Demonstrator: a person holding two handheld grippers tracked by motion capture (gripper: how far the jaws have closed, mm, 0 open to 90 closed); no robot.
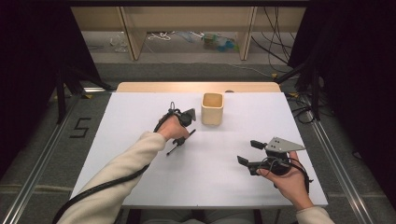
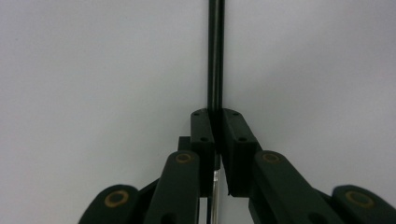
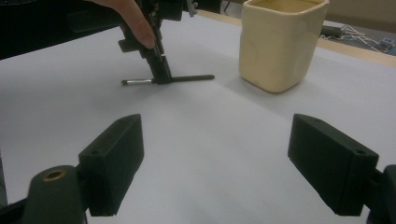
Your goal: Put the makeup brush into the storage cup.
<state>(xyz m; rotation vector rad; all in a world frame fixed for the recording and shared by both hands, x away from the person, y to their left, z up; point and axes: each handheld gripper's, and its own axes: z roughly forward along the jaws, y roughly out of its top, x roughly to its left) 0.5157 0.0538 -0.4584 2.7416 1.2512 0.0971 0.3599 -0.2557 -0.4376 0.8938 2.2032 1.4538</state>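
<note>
1. The left gripper (image 1: 184, 135) points down at the desk, its two black jaws pressed together on a thin black rod-shaped tool with a silvery metal tip, a pen or small screwdriver by the look of it (image 2: 215, 56). In the left gripper view the dark shaft runs straight out from between the pads, and a pale metal stretch shows below them.
2. In the right gripper view the thin tool (image 3: 187, 78) lies flat on the white desk surface (image 1: 140, 112), level and crosswise to the left gripper's jaws, which clamp it near its middle; a fingertip of the left hand (image 1: 172, 128) rests on that gripper's body.
3. The right gripper (image 1: 250, 151) sits at the near right of the desk in the person's right hand (image 1: 289, 179), its jaws standing wide apart with nothing between them, aimed toward the tool and the cup.
4. A cream-coloured squarish cup with rounded corners (image 1: 212, 108) stands upright toward the far middle of the desk, near the clamped tool but apart from it, on its right side as seen from above.
5. Bare desk lies between the right gripper's jaws and the tool.
6. Beyond the desk's far edge there are wooden frame legs (image 1: 130, 32) and loose cables on the floor (image 1: 275, 37).
</note>
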